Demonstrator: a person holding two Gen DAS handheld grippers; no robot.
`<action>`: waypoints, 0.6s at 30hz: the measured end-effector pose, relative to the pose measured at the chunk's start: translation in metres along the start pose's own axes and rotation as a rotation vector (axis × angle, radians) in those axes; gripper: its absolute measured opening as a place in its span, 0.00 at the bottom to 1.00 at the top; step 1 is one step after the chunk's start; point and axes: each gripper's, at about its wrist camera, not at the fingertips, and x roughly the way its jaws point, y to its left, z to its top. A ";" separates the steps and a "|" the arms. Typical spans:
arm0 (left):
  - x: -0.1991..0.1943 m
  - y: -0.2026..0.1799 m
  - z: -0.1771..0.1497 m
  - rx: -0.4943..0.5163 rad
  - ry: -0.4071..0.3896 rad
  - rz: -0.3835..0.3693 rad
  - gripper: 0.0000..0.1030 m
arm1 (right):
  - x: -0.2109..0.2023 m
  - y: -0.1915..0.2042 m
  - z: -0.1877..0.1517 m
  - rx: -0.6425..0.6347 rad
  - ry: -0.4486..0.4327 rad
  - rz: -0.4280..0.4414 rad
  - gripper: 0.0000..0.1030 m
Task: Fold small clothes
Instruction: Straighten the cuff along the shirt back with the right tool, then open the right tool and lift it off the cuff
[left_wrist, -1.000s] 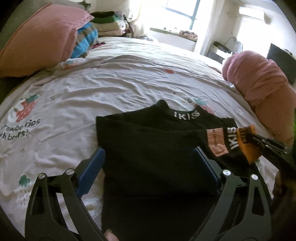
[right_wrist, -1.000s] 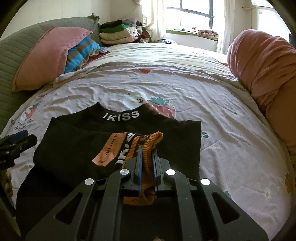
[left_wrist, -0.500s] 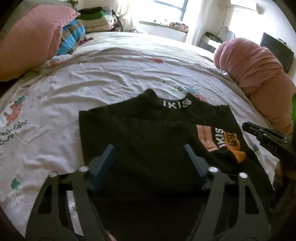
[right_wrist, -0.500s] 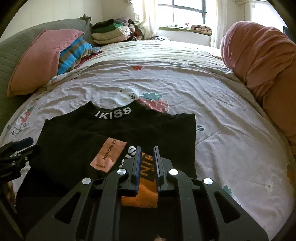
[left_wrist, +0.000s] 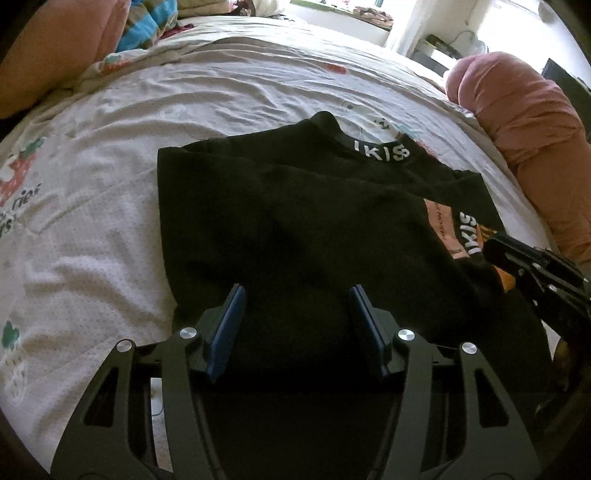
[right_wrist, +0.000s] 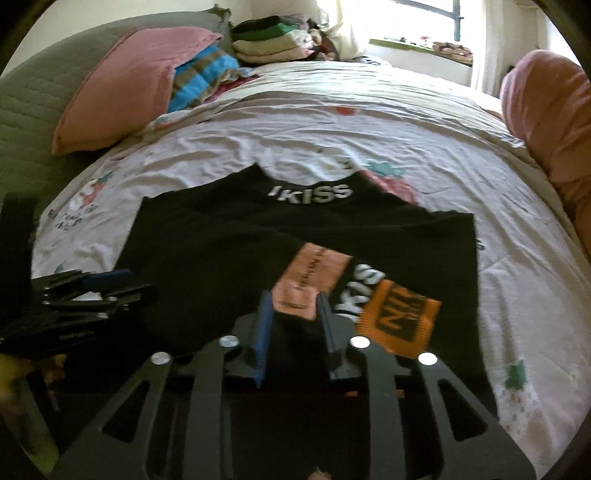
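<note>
A black sweater (left_wrist: 295, 221) with "IKISS" on its collar (right_wrist: 310, 194) lies flat on the bed. One sleeve is folded across its body, showing a pink label (right_wrist: 314, 280) and an orange cuff (right_wrist: 399, 321). My left gripper (left_wrist: 296, 291) is low over the sweater's lower body. Its jaws are closing, black cloth lies between them, and the pads stand clear of it. My right gripper (right_wrist: 293, 297) hangs over the folded sleeve. Its jaws are opening, and the cuff lies loose just to their right. Each gripper shows at the edge of the other's view: right gripper (left_wrist: 517, 258), left gripper (right_wrist: 107, 284).
The bed sheet (right_wrist: 332, 122) is white with strawberry prints. A pink pillow (right_wrist: 129, 85) and striped blue cloth (right_wrist: 199, 81) lie at the back left against a grey headboard. Folded clothes (right_wrist: 273, 44) are stacked at the back. A rolled pink blanket (left_wrist: 517, 122) lies along the right.
My right gripper has let go of the orange cuff and shifted left, so the sleeve now lies on the sweater. My left gripper has dropped toward the sweater and its jaws have narrowed.
</note>
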 end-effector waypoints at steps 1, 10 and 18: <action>0.001 -0.002 -0.001 0.010 0.001 0.007 0.49 | 0.001 0.005 0.001 -0.010 0.003 0.007 0.24; 0.002 0.000 -0.002 0.005 0.001 -0.002 0.49 | 0.032 -0.004 -0.009 -0.004 0.123 -0.043 0.30; 0.001 -0.001 -0.002 0.005 0.004 -0.003 0.49 | 0.032 -0.018 -0.016 0.057 0.109 -0.020 0.32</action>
